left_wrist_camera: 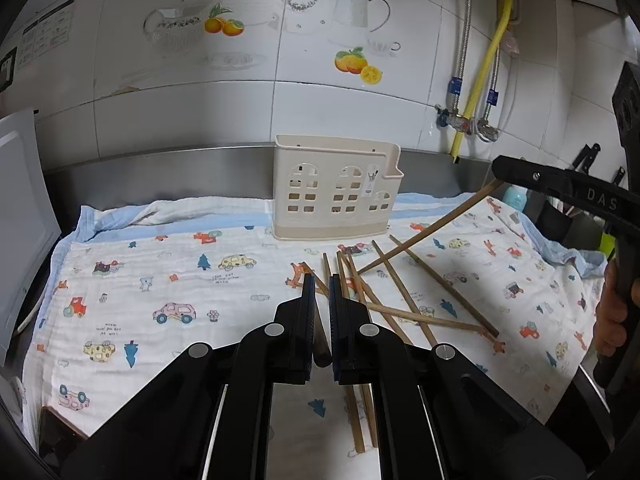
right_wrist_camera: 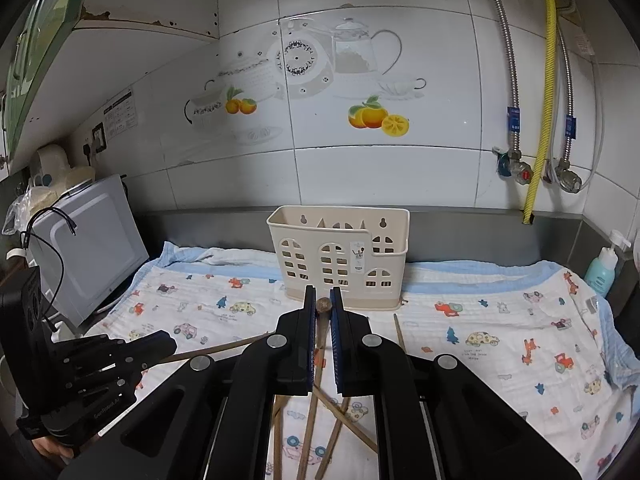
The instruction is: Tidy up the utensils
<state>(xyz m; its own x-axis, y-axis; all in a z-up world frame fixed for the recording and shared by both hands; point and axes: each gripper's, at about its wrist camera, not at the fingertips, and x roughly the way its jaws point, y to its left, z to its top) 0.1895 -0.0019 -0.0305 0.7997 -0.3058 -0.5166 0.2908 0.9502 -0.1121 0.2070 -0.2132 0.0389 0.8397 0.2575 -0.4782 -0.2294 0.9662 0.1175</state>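
My left gripper (left_wrist_camera: 322,282) is shut on a brown chopstick (left_wrist_camera: 321,344), whose blunt end shows between the pads. In the right wrist view the left gripper (right_wrist_camera: 166,345) is low on the left, its chopstick (right_wrist_camera: 224,347) pointing right. My right gripper (right_wrist_camera: 322,292) is shut on another chopstick (right_wrist_camera: 323,306). From the left wrist view the right gripper (left_wrist_camera: 498,170) hangs at the right, its chopstick (left_wrist_camera: 432,228) slanting down to the cloth. Several loose chopsticks (left_wrist_camera: 400,296) (right_wrist_camera: 316,420) lie crossed on the cloth. The cream utensil holder (left_wrist_camera: 336,192) (right_wrist_camera: 340,264) stands upright at the back.
A printed cloth (left_wrist_camera: 160,280) (right_wrist_camera: 500,320) covers the steel counter. A white appliance (left_wrist_camera: 20,220) (right_wrist_camera: 92,240) stands at the left edge. A teal soap bottle (right_wrist_camera: 602,268) sits at the back right. Pipes and valves (right_wrist_camera: 520,172) run down the tiled wall.
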